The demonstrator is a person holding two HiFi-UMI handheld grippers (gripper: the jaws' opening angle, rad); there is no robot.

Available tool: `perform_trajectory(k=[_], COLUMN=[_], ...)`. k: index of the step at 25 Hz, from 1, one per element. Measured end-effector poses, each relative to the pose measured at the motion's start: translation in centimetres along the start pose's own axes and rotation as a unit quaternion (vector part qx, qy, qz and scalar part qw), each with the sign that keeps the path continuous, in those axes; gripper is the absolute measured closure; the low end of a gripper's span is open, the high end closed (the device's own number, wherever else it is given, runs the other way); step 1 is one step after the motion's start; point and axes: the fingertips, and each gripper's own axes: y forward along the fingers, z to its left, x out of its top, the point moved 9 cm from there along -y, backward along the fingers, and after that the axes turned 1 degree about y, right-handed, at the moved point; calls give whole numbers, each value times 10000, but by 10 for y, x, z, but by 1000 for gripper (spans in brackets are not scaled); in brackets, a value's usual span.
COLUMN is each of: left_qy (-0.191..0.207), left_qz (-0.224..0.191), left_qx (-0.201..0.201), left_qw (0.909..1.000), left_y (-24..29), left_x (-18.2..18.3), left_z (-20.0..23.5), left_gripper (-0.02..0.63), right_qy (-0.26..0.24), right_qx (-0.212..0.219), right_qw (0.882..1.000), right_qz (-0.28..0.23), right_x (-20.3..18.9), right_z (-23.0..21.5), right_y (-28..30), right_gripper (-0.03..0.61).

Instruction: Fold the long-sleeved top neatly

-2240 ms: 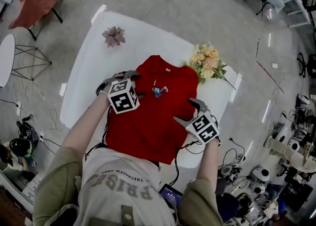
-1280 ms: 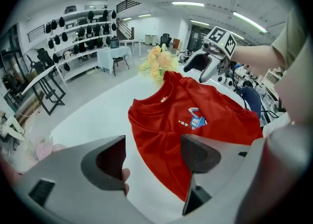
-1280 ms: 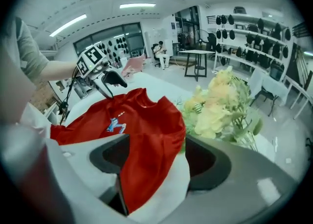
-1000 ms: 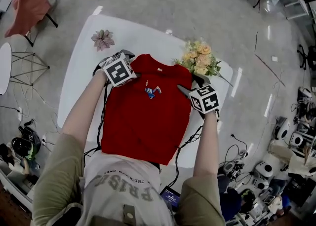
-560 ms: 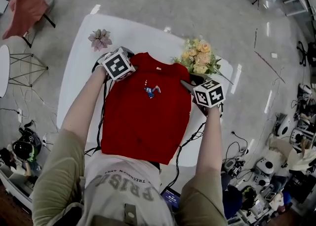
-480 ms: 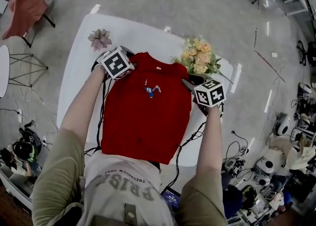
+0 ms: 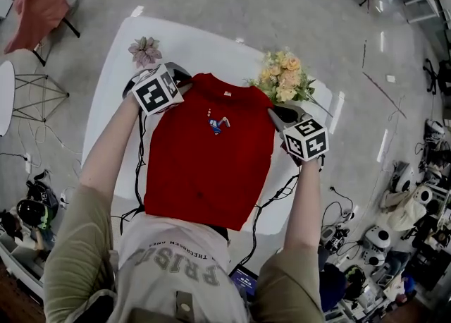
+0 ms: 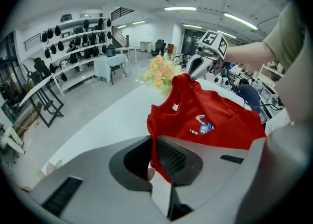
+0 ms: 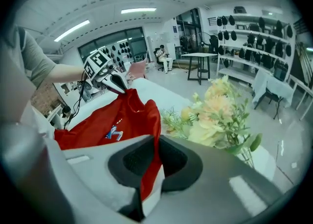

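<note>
Overhead, red top (image 7: 208,166) spread, close-up, left gripper (image 8: 152,155), right gripper (image 9: 157,158) closing on it

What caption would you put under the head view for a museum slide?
Left gripper and right gripper closing their jaws on the shoulders of a red top spread on a white table.

Grey glossy floor (image 7: 282,4); white table (image 7: 197,46) mid-rm; wall racks (image 8: 73,37) w/ dark gear; ceiling strip lights (image 8: 181,9).
</note>
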Motion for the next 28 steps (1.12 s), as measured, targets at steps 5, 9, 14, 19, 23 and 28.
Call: perform_trajectory(k=[5,9,14,19,23,28], left_qy=[335,388,330,221,208,531], left_qz=[-334,-474,-539,-575,-555,-497], left_qx=[107,243,590,871,910,800], left_qw=[9988,9978,9963,9943,9941,9941], left_y=[-46,-71,-94,-115,-124,-136], left_x=[-3,-10,-20,-34,-52,-73], left_z=[-26,-54,-97,-150,-187,-231], left_gripper=[578,578,578,578,578,578], right_qy=[-477,-741,-1209,-1658,-1901,-2073], right_qx=[85,204,349,464,418,282], right_qw=[9982,9955,9891,9810,9764,9721], right_qz=[-349,-559,-769,-893,-935,-1060], right_x=[3,-6,-19,-41,-59,-84], right_z=[27,46,74,108,142,186], right_y=[-35,-60,-84,-108,-122,-140], right_gripper=[549,549,549,549,549,549])
